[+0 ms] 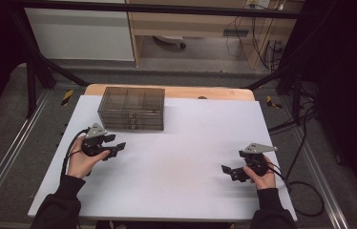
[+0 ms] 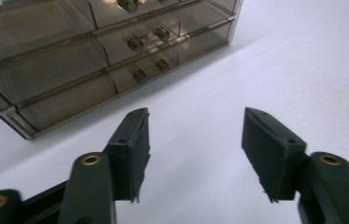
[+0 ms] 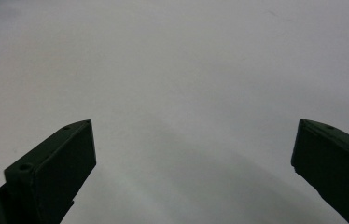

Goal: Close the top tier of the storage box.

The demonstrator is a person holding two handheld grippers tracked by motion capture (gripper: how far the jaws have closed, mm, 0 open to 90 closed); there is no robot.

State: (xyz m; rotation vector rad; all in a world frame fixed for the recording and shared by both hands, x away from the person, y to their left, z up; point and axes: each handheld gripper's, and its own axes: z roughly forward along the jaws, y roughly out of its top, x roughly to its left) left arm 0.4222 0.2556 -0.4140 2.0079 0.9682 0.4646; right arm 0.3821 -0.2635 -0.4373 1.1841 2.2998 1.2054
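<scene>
Nothing is held yet: the left gripper [image 1: 115, 143], spread empty, is aimed near the drawer box [image 1: 131, 108]; its drawers are closed.

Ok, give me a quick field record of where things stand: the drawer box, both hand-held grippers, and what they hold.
surface: white table
drawer box: smoky clear plastic drawer box, far left part of the table, drawers look shut
left hand-held gripper: just in front of the drawer box, pointing right, jaws apart, nothing between them
left gripper view: drawer fronts with small knobs ahead of the jaws
right hand-held gripper: near right of the table, jaws wide, nothing between them, bare table beneath
contact: neither gripper touches the box
</scene>
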